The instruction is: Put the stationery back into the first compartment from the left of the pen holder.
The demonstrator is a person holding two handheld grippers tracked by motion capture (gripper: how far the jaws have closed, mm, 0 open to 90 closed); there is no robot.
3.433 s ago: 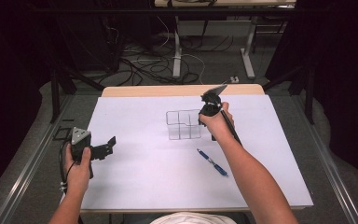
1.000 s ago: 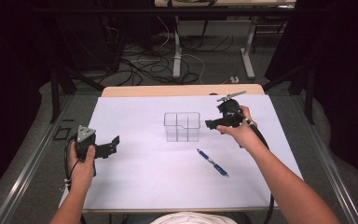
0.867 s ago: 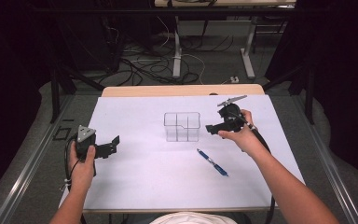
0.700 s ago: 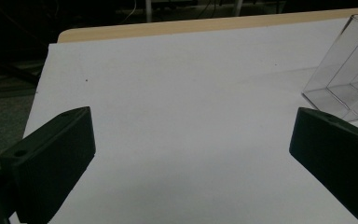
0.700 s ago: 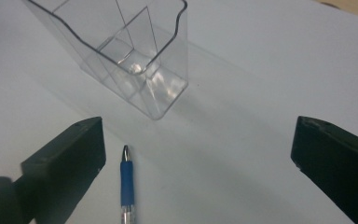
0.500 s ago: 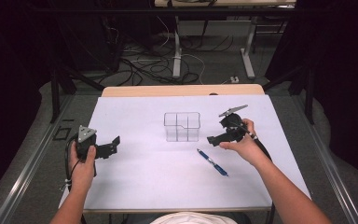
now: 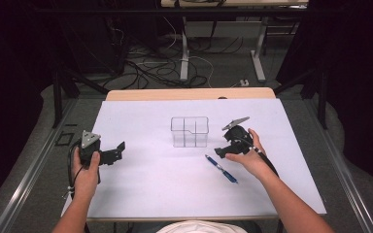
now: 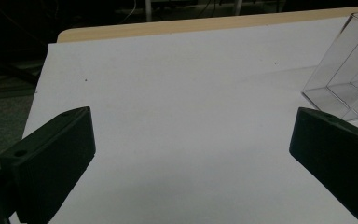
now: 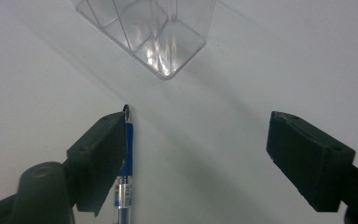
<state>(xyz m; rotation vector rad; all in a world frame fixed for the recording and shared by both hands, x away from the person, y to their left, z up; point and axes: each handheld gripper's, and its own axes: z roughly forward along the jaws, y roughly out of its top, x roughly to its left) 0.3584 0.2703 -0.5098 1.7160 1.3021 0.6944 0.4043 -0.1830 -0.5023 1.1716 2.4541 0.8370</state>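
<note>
The pen (image 7: 221, 168) is blue, with a clear barrel section that carries a small printed label and a dark tip (seen in the right gripper view (image 9: 125, 158)). It lies flat on the white sheet (image 7: 165, 184) that covers the counter (image 7: 189, 93), slanted, just in front of the clear organizer (image 7: 190, 131) and apart from it.

The right gripper (image 7: 222, 151) hangs low over the pen's upper end. Its jaws are spread wide and have just been closing a little; the pen lies right along the inner edge of one jaw, the other jaw stands well off to the side, and nothing is pinched between them.

The clear organizer stands upright near the middle of the sheet, a see-through box split by thin walls into several compartments, and every compartment that can be seen is bare. In the right gripper view its nearest corner (image 9: 168, 51) stands just beyond the pen's tip.

The left gripper (image 7: 116, 153) sits well away at the sheet's left side, held in the person's left hand (image 7: 85, 170), jaws wide apart over bare white paper, with the organizer's edge (image 8: 349, 79) at the far right of its own view.
</note>
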